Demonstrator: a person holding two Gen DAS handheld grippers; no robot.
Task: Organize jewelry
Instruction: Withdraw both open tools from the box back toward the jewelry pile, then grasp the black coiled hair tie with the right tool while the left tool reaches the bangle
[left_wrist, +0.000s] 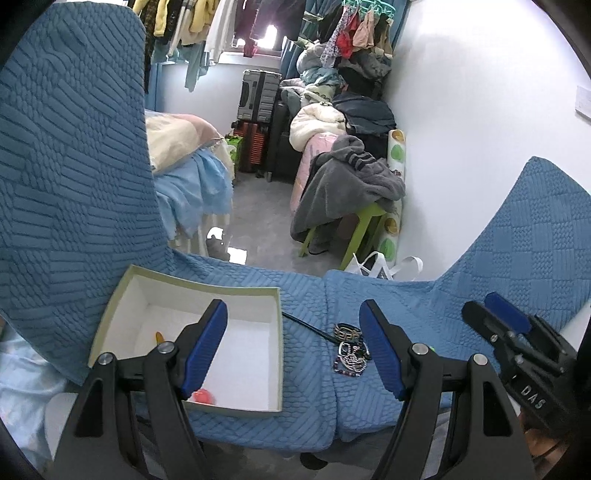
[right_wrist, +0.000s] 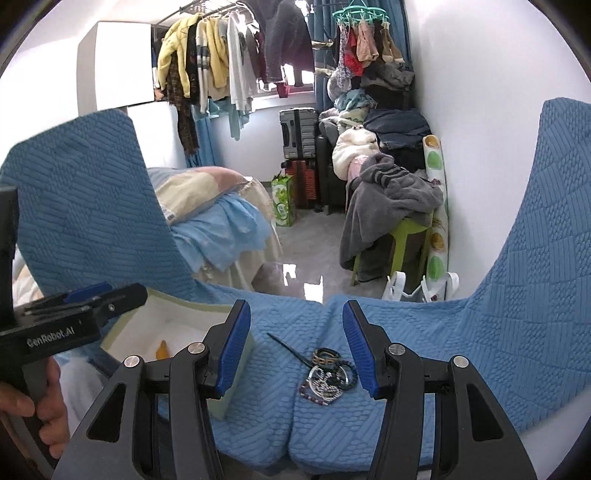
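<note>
Jewelry pile (right_wrist: 330, 373) sits on blue cover (right_wrist: 461, 343), just right of open box (left_wrist: 207, 291). Right gripper (right_wrist: 291, 350) half open, empty, above pile; left gripper (left_wrist: 293, 345) wide, empty. Best: lower right, pinch one bracelet only, not the tangle.

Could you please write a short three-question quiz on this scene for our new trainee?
1. True or false: the pile of bracelets lies inside the box.
2. What does the right gripper hold? A) a bracelet B) nothing C) the box
3. Name the colour of the small round thing in the box's near corner.

Key: 1. False; the pile lies on the blue cover beside the box. 2. B; its jaws are open. 3. Red.
</note>
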